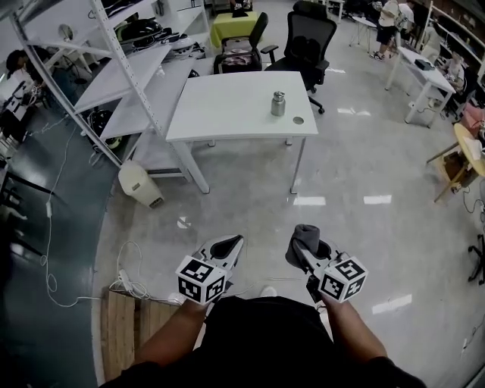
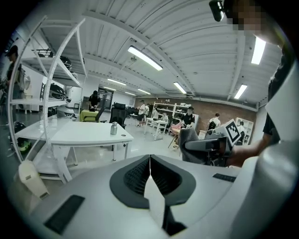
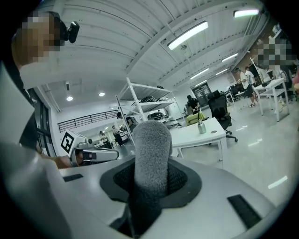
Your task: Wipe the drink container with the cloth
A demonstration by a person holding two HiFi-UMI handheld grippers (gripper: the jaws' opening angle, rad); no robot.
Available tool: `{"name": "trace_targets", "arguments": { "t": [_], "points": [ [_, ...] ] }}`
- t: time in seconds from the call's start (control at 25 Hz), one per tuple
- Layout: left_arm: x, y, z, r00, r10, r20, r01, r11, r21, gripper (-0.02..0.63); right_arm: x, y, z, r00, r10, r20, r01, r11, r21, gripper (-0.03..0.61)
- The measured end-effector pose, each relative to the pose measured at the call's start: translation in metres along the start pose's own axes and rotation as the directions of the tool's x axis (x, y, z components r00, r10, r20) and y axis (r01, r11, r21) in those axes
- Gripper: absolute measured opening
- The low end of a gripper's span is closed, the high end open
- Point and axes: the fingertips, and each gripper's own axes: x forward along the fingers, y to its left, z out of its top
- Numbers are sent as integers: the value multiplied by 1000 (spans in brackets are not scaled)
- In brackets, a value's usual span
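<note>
The drink container [image 1: 278, 104] is a small metal flask that stands on a white table [image 1: 227, 114], with its round lid [image 1: 298, 120] lying beside it. It also shows far off as the flask [image 2: 113, 128] and the flask [image 3: 201, 126]. Well short of the table, over the floor, my right gripper [image 1: 303, 250] is shut on a folded grey cloth [image 1: 307, 241], the cloth [image 3: 150, 158] sticking up from the jaws. My left gripper [image 1: 233, 244] is shut with nothing in it, the jaws pressed together.
A white shelving rack [image 1: 114, 61] stands left of the table, with a beige bin [image 1: 139, 184] at its foot. Black office chairs [image 1: 307, 42] sit behind the table. A wooden pallet [image 1: 125, 326] and white cables [image 1: 132, 284] lie at my left. People stand at distant desks [image 1: 390, 23].
</note>
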Motion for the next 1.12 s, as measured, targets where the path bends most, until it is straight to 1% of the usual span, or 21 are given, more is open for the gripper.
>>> {"name": "trace_targets", "arguments": {
  "t": [0.08,0.24,0.4,0.52,0.68,0.84,0.96,1.12],
  "points": [
    [16,3,7,1000,-3,-5,3,1000,8,17,5,-10,5,1000,3,3,-3,1000,-4,112],
    [38,5,16,1000,-13,-21,14,1000,11,17,8,-24,5,1000,-2,6,1,1000,30,112],
    [55,8,23,999,-31,-25,31,999,9,17,11,-36,6,1000,-13,-8,13,999,40,112],
    [70,13,24,998,-46,-36,46,999,-1,17,14,-47,7,999,-29,-14,30,998,52,112],
    [86,24,18,995,-67,-74,66,998,-17,17,25,-62,3,998,-46,-32,48,997,67,112],
    [104,45,22,993,-85,-88,85,996,-6,17,44,-81,10,997,-68,-22,70,995,74,112],
    [125,68,35,993,-89,-79,89,996,-2,17,60,-96,17,996,-82,-32,84,994,71,112],
    [157,96,69,993,-103,-49,104,995,9,17,83,-120,36,993,-105,-47,108,992,66,112]
  ]
}}
